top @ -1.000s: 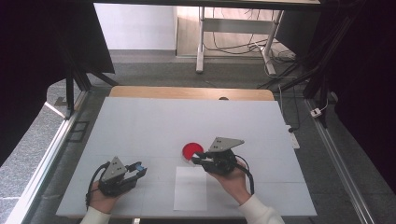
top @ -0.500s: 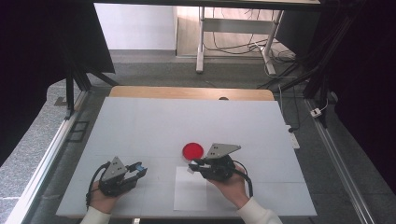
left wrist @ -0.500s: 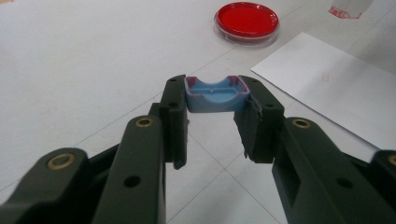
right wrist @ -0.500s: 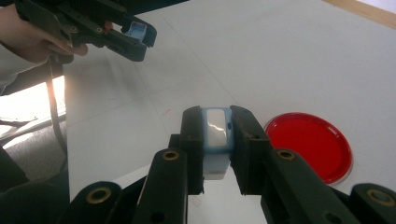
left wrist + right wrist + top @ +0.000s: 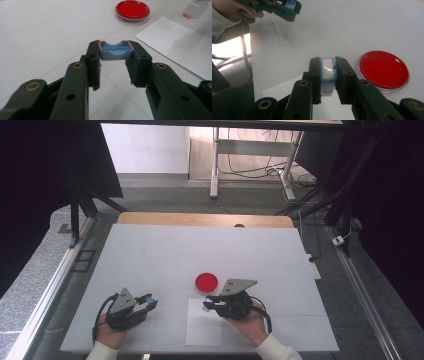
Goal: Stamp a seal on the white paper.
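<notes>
A: Looking at the left gripper (image 5: 115, 53) in its own view, its jaws are clamped on a small blue cap (image 5: 115, 51) with a pinkish rim, held across its width, hollow side up, near the middle of that frame.

B: And the right gripper (image 5: 327, 75)?

A: Clamped on a small blue-framed container (image 5: 327, 71) with a pale body, at the centre of the right gripper view. In the high view it sits in the lower middle, over the upper edge of the white sheet (image 5: 204, 330), just below the red dish (image 5: 206, 282).

B: So the job looks like bringing cap and container together?

A: That is my guess. To do it well, I would keep the container steady and upright over the sheet, and bring the cap across from the lower left of the high view, slowly.

B: Any risk?

A: The cap is gripped only near the jaw tips, so a sideways push could twist it out. Line it up squarely first, then press straight, and stay clear of the red dish.
</notes>
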The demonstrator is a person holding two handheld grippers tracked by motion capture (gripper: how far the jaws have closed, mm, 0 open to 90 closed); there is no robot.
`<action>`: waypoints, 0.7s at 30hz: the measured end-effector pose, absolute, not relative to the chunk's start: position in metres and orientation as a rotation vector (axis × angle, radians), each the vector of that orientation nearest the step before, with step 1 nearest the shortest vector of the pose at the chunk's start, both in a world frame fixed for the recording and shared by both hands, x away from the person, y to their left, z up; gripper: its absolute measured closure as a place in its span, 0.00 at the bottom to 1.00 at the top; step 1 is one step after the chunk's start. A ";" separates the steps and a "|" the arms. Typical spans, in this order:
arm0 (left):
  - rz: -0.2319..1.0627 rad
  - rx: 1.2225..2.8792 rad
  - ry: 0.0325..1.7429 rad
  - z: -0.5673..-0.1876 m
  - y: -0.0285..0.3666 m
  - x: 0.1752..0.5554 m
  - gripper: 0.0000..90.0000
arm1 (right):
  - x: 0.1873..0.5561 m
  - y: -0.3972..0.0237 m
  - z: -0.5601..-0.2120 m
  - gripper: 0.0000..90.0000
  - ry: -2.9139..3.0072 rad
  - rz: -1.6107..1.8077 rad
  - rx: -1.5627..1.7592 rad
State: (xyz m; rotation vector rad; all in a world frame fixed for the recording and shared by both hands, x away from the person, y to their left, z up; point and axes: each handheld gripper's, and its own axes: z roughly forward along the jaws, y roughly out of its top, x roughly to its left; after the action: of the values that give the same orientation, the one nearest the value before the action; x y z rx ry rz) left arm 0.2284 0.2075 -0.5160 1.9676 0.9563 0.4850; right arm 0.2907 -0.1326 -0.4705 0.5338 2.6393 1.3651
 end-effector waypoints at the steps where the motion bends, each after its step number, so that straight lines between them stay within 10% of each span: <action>1: 0.485 1.968 0.956 -0.516 0.208 0.229 0.72 | 0.290 -0.132 -0.472 0.84 2.643 1.375 0.531; 21: 0.481 1.971 0.955 -0.517 0.207 0.229 0.72 | 0.286 -0.123 -0.487 0.83 2.690 1.274 0.470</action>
State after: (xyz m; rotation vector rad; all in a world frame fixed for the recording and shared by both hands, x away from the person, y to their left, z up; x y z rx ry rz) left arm 0.2286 0.2071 -0.5167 1.9714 0.9554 0.4813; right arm 0.2859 -0.1229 -0.4868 0.4696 2.6899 1.2736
